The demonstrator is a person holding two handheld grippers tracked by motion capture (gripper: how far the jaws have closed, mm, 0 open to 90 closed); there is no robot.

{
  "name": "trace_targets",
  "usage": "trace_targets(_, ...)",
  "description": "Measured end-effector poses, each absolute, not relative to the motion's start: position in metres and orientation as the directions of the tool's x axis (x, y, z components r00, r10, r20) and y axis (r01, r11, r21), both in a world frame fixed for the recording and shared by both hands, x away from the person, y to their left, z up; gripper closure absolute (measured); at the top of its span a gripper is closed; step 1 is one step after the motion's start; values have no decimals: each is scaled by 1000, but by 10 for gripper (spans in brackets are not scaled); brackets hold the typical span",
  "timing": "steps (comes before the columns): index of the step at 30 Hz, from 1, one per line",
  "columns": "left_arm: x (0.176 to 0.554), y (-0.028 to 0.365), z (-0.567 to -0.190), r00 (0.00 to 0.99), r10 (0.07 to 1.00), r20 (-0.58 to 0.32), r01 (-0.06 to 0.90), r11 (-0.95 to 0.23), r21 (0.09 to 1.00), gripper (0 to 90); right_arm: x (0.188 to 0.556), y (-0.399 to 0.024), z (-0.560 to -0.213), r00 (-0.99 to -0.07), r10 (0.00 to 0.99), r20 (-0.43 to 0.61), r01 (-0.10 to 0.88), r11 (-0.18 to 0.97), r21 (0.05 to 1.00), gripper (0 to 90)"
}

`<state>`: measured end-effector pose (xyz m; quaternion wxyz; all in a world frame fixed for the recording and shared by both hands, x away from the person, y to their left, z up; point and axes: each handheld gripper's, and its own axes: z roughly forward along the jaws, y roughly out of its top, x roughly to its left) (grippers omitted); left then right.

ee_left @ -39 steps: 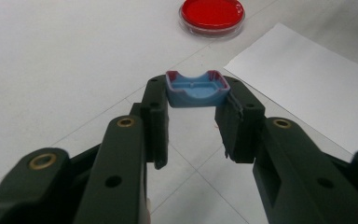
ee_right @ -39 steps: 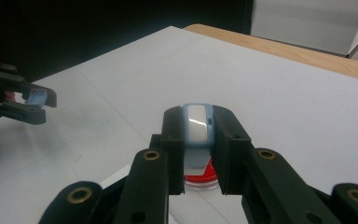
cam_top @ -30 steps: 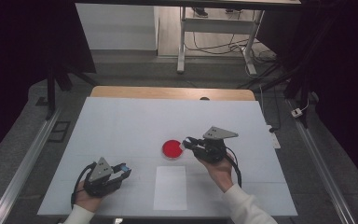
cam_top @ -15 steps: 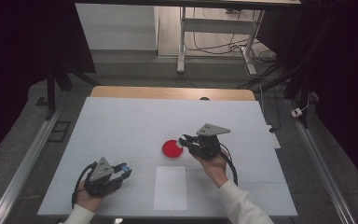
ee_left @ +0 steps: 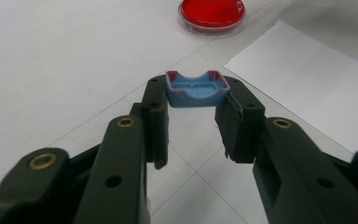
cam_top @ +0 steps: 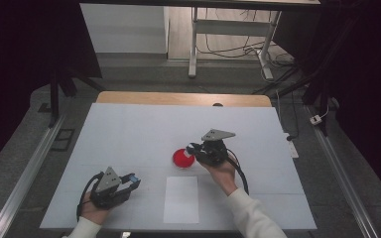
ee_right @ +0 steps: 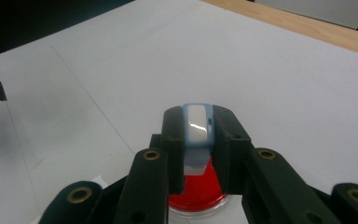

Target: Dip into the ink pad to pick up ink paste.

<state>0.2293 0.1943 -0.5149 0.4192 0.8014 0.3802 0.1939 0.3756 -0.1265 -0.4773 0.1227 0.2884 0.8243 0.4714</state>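
Observation:
A red round dish [cam_top: 182,159] lies on the white table [cam_top: 129,129], near its middle. My right gripper [cam_top: 192,148] hovers at the dish's right edge, shut on a small light-blue piece with a white face [ee_right: 197,127]. In the right gripper view the red dish [ee_right: 196,198] sits just below that piece. My left gripper [cam_top: 133,179] rests at the front left, shut on a small blue tray-shaped piece [ee_left: 196,88] with pinkish edges. Beyond it in the left gripper view lies the red dish [ee_left: 212,11].
A white sheet of paper [cam_top: 181,199] lies flat near the front edge, between the two hands. A wooden strip [cam_top: 178,98] runs along the table's far edge. Metal rails [cam_top: 25,173] flank the table on both sides.
My right gripper has moved a little left and down with its piece, closer over the red dish. The left gripper has stayed where it was.

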Motion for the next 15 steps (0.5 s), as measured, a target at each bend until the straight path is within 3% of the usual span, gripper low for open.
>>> trace_targets(15,229,195,-515,633,774,-5,447,-360,819,647,381,-115,-490,-814,580,28,355,459,814,751)
